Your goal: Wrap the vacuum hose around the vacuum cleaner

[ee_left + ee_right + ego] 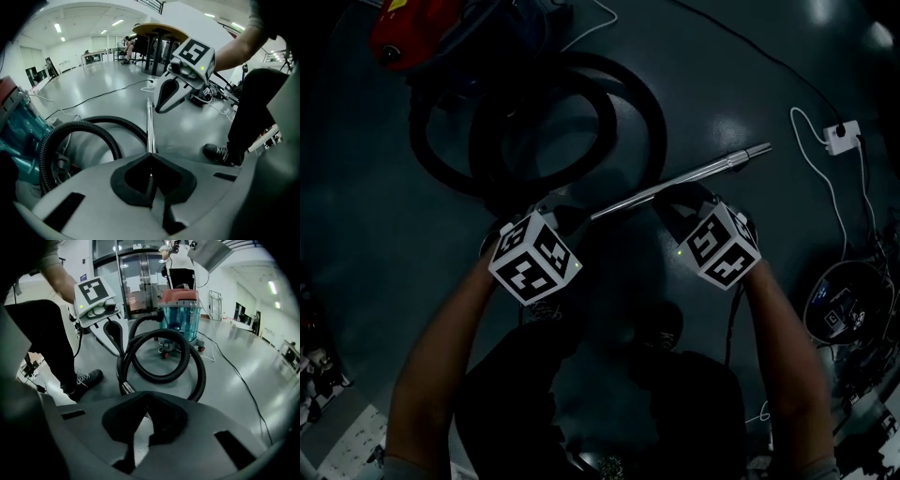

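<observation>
nearest to the person, the left gripper (151,165) is clenched on the metal tube (694,175) at its hose end. the right gripper (146,404) is clamped on the same tube a little further along. both pairs of jaws are pressed together on it.

the tube is stiff, smooth and probably light, so i think it can slide or roll in the pads. two holds set apart, as here, look sensible. in the head view its long axis goes from low left, at the left gripper, up to the right. the free end points away from the vacuum cleaner (180,317).

behind the grippers the black ribbed hose (202,367) lies in loose loops on the grey floor (394,234). it looks soft and springy and will likely try to uncoil. i would take it near the tube joint and lead it around.

farthest stands the vacuum cleaner, with a clear blue-green body and a red top. the hose is not yet wrapped around it.
</observation>
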`<state>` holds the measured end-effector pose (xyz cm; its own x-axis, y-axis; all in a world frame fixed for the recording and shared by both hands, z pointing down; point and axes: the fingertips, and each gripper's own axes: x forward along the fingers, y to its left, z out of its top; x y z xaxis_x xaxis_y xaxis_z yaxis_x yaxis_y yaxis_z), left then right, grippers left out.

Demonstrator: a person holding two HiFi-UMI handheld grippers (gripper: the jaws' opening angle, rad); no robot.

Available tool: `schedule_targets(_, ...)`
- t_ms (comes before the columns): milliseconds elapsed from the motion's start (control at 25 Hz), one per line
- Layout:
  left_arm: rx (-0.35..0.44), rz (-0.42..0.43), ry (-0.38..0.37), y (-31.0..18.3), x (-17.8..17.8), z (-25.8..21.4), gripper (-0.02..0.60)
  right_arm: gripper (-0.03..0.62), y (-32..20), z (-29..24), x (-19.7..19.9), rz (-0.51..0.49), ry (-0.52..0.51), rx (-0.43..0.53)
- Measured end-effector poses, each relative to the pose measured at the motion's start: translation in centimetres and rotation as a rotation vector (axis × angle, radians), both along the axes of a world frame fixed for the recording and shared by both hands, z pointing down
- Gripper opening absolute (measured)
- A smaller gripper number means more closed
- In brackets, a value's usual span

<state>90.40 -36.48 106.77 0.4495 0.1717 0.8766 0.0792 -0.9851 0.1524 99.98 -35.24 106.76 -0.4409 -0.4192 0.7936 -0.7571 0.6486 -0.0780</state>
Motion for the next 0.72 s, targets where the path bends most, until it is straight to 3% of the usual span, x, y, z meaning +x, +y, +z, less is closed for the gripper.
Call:
schedule_targets(280,-0.026,-0.010,0.097,2.1,3.8,-13.6,0.008,0.006,3.6,-12.2,0.8,0.093,-0.061,0.044)
schedule_targets(600,-0.067,-0.024,0.185,8.6,7.5,-31.4,0.008,0.006,8.6,-30.1,3.4,0.278,-0.113,0.119)
schedule_targets(720,-0.051,0.016,0.210,11.6,8.6,-37.3,0.008,0.006,11.0,-36.7,4.5,0.376,-0.133,0.146)
